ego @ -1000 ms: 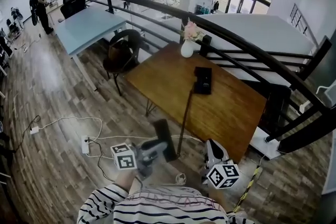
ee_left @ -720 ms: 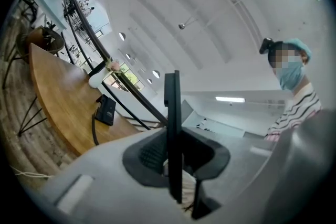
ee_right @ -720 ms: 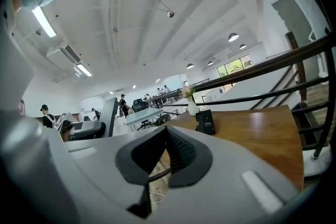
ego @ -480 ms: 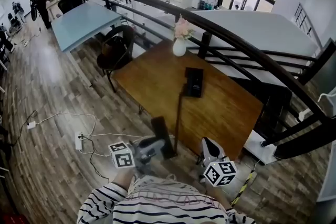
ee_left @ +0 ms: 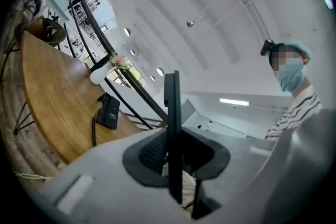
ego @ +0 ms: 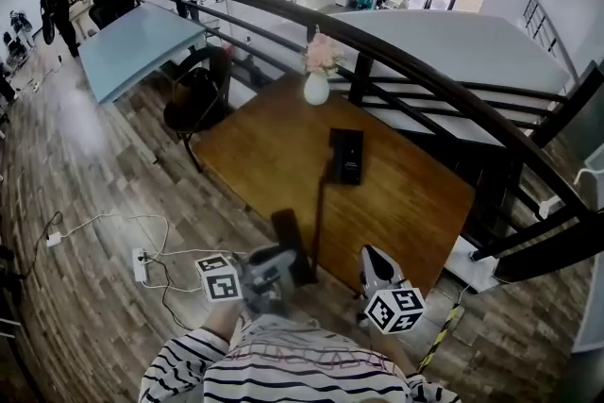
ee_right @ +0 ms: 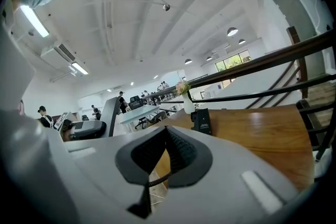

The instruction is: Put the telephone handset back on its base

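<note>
The left gripper (ego: 293, 265) is clamped on the black telephone handset (ego: 289, 237). In the left gripper view its fingers (ee_left: 143, 156) press on either side of the handset, which stands edge-on between them and rises well past their tips. The handset is in the air at the near edge of the wooden surface (ego: 269, 146), over the plank floor and well apart from its base.

The black base (ego: 346, 156) lies flat near the middle of the surface. A dark cord (ego: 319, 217) runs from its near end across the wood, over the near edge, toward the handset. A white vase (ego: 316, 89) of pale pink flowers stands at the far edge, just this side of the dark railing (ego: 425, 71).

The right gripper (ego: 370, 259) hangs just to the right of the cord, also short of the near edge. In the right gripper view its fingers (ee_right: 181, 151) are together at the tips with nothing clamped between them. A stretch of coiled cord shows through the gap below them.

A dark chair (ego: 196, 99) sits at the left end of the surface. A white power strip (ego: 141, 265) with trailing cables lies on the floor to the left of the person's striped shirt (ego: 283, 377).
</note>
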`<action>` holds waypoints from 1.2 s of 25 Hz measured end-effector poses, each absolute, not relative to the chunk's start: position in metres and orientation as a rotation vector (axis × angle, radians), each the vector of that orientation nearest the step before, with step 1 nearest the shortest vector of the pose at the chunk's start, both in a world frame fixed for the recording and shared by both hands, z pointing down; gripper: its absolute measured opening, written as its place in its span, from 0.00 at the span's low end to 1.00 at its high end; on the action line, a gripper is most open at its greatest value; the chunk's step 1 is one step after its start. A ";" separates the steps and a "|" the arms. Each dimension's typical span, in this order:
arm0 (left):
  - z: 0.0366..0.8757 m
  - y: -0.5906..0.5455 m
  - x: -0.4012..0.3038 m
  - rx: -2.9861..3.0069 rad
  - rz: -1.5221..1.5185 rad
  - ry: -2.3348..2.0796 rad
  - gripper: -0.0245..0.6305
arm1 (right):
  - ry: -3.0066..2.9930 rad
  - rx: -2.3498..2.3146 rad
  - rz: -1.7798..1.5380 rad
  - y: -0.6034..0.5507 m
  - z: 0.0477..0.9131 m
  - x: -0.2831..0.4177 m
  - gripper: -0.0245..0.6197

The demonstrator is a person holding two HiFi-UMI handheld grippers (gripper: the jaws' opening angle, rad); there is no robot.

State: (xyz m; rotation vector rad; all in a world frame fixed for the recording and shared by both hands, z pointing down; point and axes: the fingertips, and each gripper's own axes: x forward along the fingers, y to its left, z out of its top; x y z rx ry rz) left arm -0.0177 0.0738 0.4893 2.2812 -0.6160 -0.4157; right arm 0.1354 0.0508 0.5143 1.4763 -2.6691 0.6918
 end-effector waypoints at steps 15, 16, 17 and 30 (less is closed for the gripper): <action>0.484 -0.054 -0.096 2.276 -0.340 -0.398 0.15 | -2.582 1.712 0.720 -0.056 0.501 0.058 0.04; 0.485 -0.059 -0.099 2.276 -0.334 -0.380 0.15 | -2.571 1.735 0.722 -0.058 0.501 0.056 0.04; 0.485 -0.064 -0.101 2.278 -0.327 -0.362 0.15 | -2.561 1.758 0.722 -0.061 0.501 0.055 0.04; 0.503 -0.135 -0.069 2.271 -0.293 -0.328 0.15 | -2.544 1.755 0.742 -0.113 0.512 0.076 0.04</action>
